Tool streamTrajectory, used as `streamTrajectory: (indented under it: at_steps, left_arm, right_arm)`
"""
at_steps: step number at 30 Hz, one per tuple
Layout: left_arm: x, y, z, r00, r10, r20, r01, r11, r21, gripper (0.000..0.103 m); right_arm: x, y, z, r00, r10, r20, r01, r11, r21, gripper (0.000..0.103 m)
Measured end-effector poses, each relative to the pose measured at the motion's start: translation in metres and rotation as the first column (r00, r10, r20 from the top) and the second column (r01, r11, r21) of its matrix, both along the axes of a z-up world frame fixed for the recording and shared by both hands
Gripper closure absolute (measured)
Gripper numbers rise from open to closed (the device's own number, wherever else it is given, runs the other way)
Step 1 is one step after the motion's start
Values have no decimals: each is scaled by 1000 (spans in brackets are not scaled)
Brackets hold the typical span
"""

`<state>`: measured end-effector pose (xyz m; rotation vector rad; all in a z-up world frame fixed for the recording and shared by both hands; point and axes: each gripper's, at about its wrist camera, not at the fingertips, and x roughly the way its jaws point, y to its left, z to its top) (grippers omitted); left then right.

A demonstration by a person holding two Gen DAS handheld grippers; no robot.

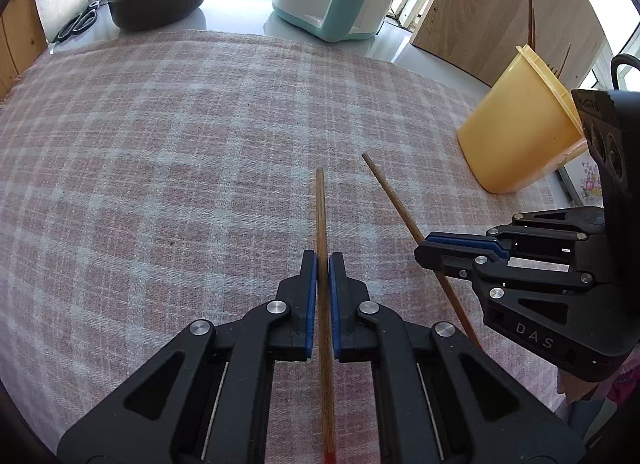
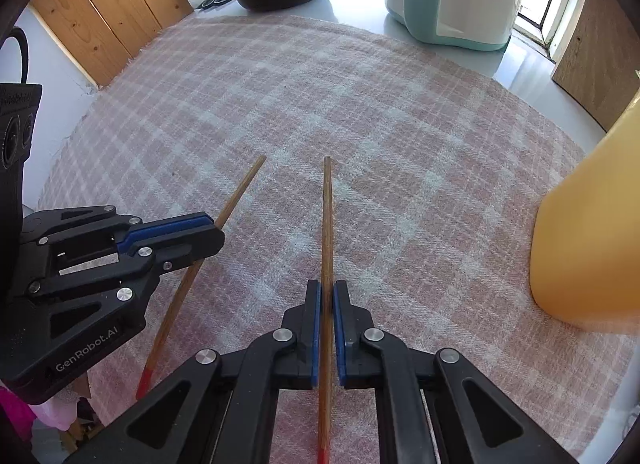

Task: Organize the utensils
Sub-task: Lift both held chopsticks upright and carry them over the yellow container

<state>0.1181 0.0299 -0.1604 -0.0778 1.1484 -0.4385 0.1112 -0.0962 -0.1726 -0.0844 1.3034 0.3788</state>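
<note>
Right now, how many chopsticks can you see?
2 loose: one clamped in the left gripper, one chopstick clamped in the right gripper. Thin sticks poke from the yellow holder; they may be more chopsticks, too unclear to tell.

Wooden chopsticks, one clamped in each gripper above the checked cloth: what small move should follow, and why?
Probably carry the right gripper and its red-ended wooden chopstick over the tall yellow plastic holder. That gripper is nearer the holder, which already has utensils sticking out. The left gripper is shut on the other wooden chopstick and could follow.
</note>
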Motion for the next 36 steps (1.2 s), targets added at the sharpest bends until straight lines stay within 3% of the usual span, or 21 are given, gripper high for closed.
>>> streamTrajectory:
  at_steps: [9,36]
  left_arm:
    - [-10,-10,30,999,13,35,-11,997,-73,100]
    - [-47,-83,95,982,-22,187,42,993,-106,100]
  right_arm:
    - [-17,-28,36,998,-21,66,16,998,65,100]
    - [-54,-112,106,971,-71,229,52,995,89,100]
